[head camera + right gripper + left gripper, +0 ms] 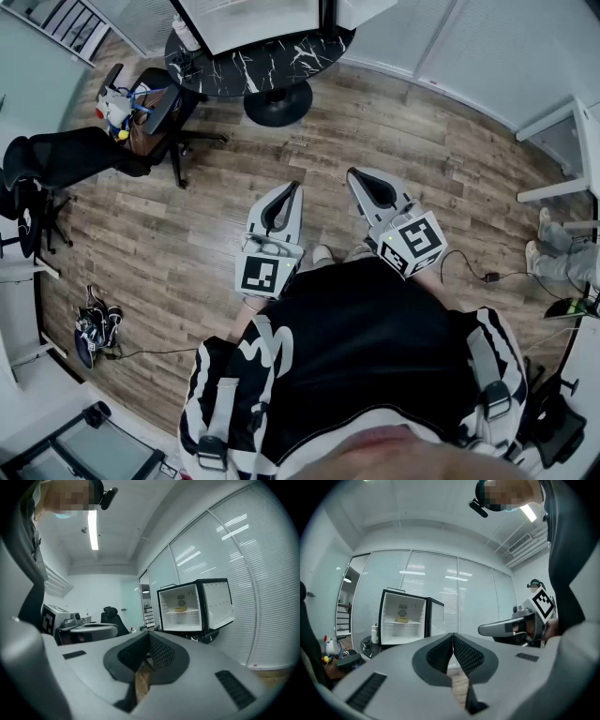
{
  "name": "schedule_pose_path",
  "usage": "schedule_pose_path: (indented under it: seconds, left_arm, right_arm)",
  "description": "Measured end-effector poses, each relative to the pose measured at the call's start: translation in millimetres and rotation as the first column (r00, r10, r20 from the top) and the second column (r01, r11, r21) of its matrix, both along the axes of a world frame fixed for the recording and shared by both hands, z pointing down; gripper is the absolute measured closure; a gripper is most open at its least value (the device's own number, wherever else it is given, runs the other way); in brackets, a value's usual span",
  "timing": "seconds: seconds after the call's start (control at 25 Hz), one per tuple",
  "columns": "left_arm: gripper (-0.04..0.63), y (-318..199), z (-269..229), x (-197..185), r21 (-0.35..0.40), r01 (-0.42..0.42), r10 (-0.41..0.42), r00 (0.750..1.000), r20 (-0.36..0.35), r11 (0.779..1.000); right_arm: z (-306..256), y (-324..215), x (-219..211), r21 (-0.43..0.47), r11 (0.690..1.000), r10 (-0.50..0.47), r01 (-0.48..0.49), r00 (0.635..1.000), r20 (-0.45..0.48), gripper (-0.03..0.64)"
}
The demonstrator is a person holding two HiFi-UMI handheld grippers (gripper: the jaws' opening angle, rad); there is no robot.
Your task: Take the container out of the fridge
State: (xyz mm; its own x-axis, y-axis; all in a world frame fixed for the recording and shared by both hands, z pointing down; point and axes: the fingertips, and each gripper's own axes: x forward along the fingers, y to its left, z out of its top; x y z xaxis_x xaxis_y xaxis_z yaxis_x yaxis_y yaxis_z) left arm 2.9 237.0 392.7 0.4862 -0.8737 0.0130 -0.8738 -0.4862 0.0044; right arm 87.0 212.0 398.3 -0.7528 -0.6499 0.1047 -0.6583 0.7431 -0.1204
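Note:
A small fridge (pixel 404 618) stands open on a round black table (pixel 281 58), some way ahead of me. On its upper shelf sits a low yellow container (pixel 402 619), which the right gripper view also shows as a container (pixel 181 608) inside the fridge (pixel 190 607). My left gripper (pixel 292 187) and right gripper (pixel 353 175) are held side by side at waist height over the wooden floor, far from the fridge. Both point forward. The left gripper (pixel 453 635) and the right gripper (pixel 149 633) are shut with nothing between the pads.
Black office chairs (pixel 66 155) stand to the left of the table, one carrying a bag and bottles (pixel 127 105). Cables and a shoe pile (pixel 94 326) lie on the floor at left. A white table leg (pixel 553 192) and another person's feet (pixel 553 248) are at right.

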Motion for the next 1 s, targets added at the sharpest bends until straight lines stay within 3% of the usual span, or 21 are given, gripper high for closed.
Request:
schedule_pose_path:
  seconds: [0.4, 0.84, 1.0]
  left_arm:
    - [0.586, -9, -4, -24, 0.002, 0.038, -0.037, 0.999, -0.039, 0.999]
    - [0.586, -8, -2, -19, -0.006, 0.005, -0.005, 0.999, -0.040, 1.000]
    - [0.586, -5, -4, -19, -0.003, -0.018, 0.018, 0.998, -0.053, 1.000]
  right_arm:
    - [-7, -4, -2, 0.013, 1.000, 0.022, -0.022, 1.000, -0.004, 0.606]
    - [-11, -1, -11, 0.038, 0.999, 0.011, -0.009, 0.998, -0.062, 0.604]
    - [-10, 3, -15, 0.035, 0.999, -0.008, 0.008, 1.000, -0.005, 0.604]
